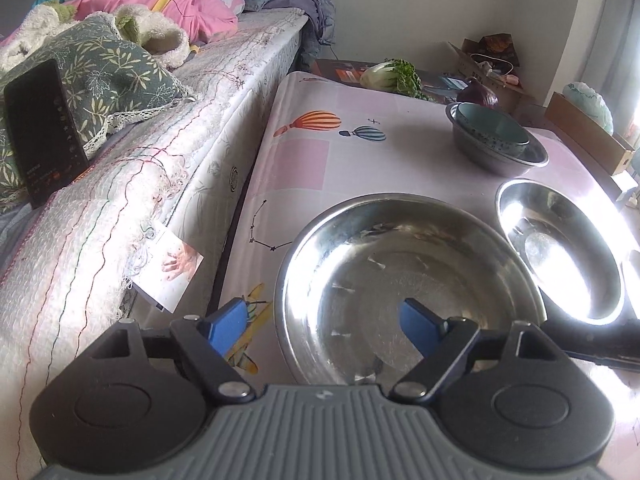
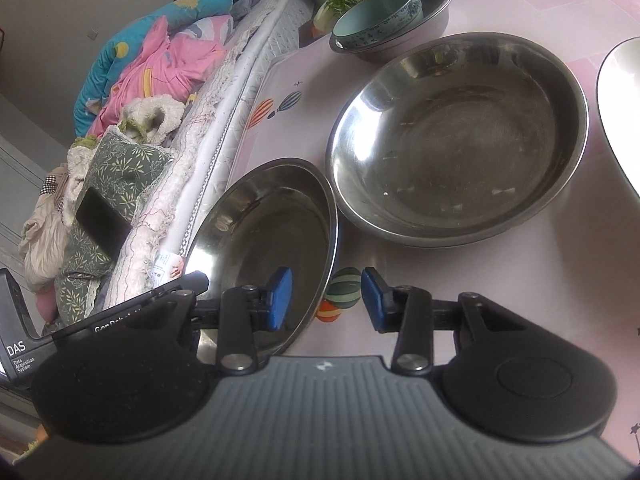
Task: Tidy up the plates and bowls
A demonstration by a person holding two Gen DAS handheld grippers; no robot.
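In the left wrist view, a large steel basin sits on the pink tablecloth right before my open left gripper, whose jaws straddle its near left rim. A smaller steel bowl lies to its right. A blue ceramic bowl rests in another steel bowl farther back. In the right wrist view, my open right gripper straddles the right rim of a shallow steel plate. The steel basin lies beyond, with the ceramic bowl behind.
A bed with a mattress edge, pillow and phone borders the table's left side. Greens, a purple onion and boxes stand at the table's far end. A white plate rim shows at the right.
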